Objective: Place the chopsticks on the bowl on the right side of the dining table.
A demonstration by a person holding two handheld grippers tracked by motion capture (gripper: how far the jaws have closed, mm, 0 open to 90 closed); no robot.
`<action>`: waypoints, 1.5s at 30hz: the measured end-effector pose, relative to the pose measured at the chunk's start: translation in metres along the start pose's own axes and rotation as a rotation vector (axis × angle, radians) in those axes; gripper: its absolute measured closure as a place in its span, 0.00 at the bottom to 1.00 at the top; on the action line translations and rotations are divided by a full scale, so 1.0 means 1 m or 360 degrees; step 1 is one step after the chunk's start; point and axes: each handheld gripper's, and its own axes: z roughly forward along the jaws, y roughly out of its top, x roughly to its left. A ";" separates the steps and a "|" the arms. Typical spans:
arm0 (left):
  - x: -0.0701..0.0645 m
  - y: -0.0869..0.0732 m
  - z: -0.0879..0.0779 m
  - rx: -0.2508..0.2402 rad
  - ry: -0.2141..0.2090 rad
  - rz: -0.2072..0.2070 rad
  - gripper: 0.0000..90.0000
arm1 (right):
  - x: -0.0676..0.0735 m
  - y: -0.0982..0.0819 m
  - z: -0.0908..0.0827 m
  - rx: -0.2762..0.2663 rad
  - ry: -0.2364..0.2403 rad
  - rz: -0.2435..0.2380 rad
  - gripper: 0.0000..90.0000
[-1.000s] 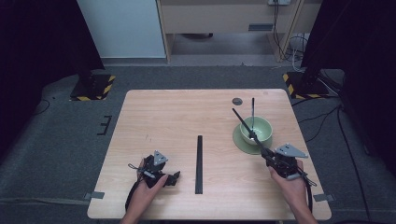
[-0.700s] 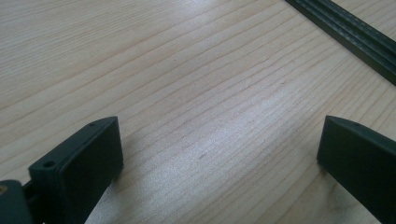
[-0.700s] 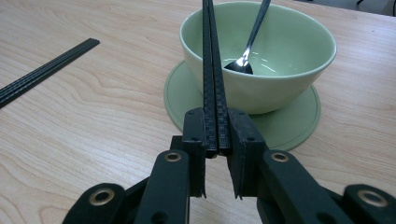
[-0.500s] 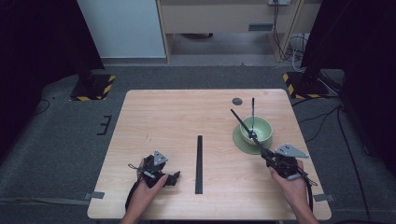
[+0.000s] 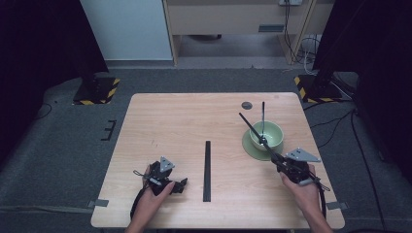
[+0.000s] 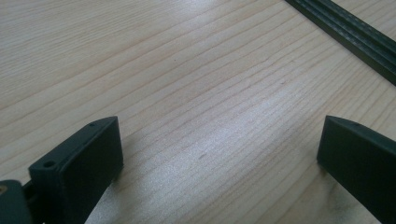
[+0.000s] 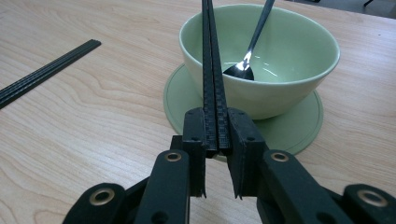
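1. The right tongs (image 7: 215, 154) are clamped on a pair of black chopsticks (image 7: 212, 70), gripping them by their lower ends; both jaws press flat against the sticks
2. In the high view the right tongs (image 5: 281, 162) sit at the near right of the wooden bench (image 5: 184, 121), held in the person's right hand (image 5: 301, 187), and the chopsticks (image 5: 255, 133) slant up and away to the left, passing over the bowl's near-left side
3. The pale green bowl (image 7: 299, 51) stands on a matching green saucer (image 7: 289, 126), just beyond the right tongs; in the high view the bowl (image 5: 272, 130) is toward the right side of the bench
4. A metal spoon (image 7: 247, 56) leans inside the bowl, head down on the bottom, handle rising over the far rim
5. The left tongs (image 6: 210, 154) stand wide apart with only bare wood between the jaws; in the high view they (image 5: 180, 185) rest low on the near left of the bench in the left hand (image 5: 153, 194)
6. A long black strip (image 5: 208, 170) lies lengthwise at the bench's middle, between the two hands, well apart from the bowl
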 end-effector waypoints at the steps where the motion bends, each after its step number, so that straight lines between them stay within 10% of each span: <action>1: 0.000 0.000 0.000 0.0000 0.0000 0.0000 0.00 | 0.000 0.000 0.000 -0.0003 0.0003 -0.0005 0.87; 12: 0.000 0.000 0.000 0.0000 0.0000 0.0000 0.00 | -0.002 -0.001 -0.002 0.0006 0.0037 -0.0004 0.86; 23: 0.000 0.000 0.000 0.0000 0.0000 0.0000 0.00 | 0.009 -0.001 -0.003 -0.0013 -0.0074 -0.0021 0.45; 45: 0.000 0.000 0.000 0.0000 0.0000 0.0000 0.00 | -0.002 -0.002 -0.006 -0.0010 -0.0175 0.0036 0.59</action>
